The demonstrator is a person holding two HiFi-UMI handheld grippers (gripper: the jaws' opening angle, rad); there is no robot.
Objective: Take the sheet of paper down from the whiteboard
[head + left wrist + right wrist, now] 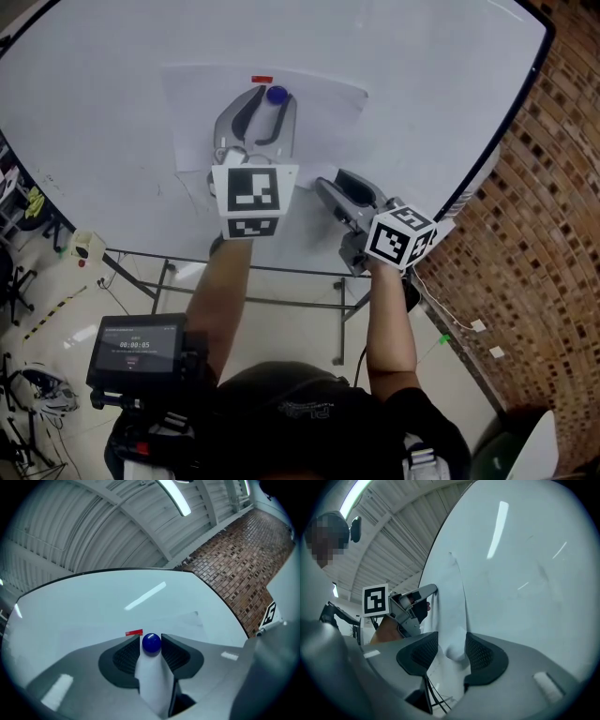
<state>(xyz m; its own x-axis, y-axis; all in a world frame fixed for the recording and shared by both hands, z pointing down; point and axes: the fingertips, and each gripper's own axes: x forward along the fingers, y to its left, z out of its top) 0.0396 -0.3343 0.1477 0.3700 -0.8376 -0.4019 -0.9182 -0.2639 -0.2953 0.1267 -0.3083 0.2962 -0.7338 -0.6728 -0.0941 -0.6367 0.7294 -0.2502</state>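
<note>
The sheet of paper [323, 108] hangs on the whiteboard [103, 94], upper centre of frame, with a red strip [262, 80] at its top edge. The left gripper [263, 100] is closed on the blue magnet [276, 94] pinning it. The right gripper [452, 641], lower right, stands wide around the sheet's lifted side edge without pinching it. Freeing and lowering the sheet appear still to come.

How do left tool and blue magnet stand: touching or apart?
Cannot tell. Left gripper view: the blue magnet sits between the jaw tips of the left tool, no clear gap or contact.
</note>
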